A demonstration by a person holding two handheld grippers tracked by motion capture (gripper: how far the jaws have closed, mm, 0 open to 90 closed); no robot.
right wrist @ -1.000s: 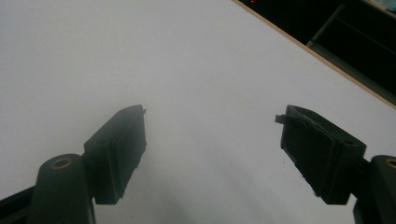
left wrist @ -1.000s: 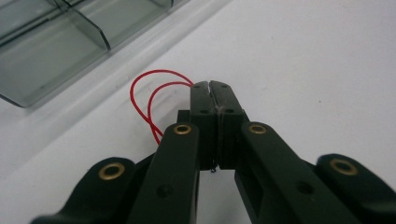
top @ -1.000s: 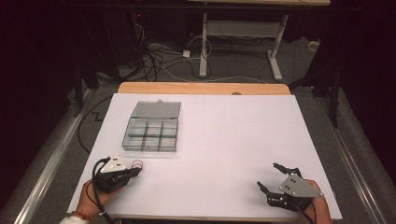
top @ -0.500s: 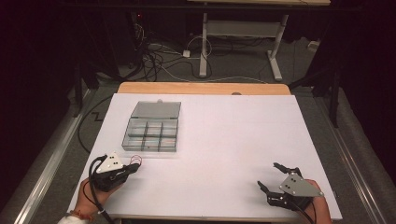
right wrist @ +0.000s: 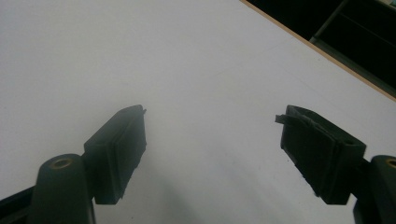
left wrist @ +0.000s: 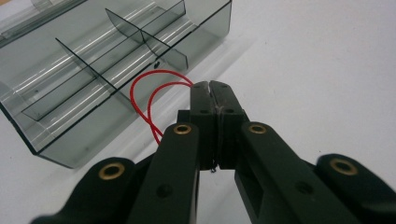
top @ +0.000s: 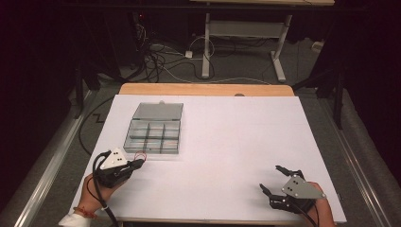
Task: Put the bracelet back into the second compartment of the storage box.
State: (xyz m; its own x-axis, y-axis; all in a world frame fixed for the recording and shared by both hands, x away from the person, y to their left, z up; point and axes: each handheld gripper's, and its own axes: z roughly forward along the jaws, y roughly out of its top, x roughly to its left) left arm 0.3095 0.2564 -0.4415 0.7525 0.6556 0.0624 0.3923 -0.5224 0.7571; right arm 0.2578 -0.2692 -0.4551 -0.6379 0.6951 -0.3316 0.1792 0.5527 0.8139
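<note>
High view: white table carried a clear compartment box at its left-centre, lid open and lying flat on the far side.
Left gripper: held at the near-left of the table, tips just short of the box's near wall.
Left jaws: pressed together in the left gripper view, pinching a thin red wire — two loops of it arched out from the tips toward the box.
Red wire position: loops sat in front of the box's near wall; whether they touched it could not be told.
Box interior: dividers formed several cells; no contents could be made out.
Right gripper: held at the near-right of the table, well apart from the box.
Right jaws: spread wide in the right gripper view, nothing between the pads — bare white table under them.
Hands: a hand gripped the left gripper from below.
</note>
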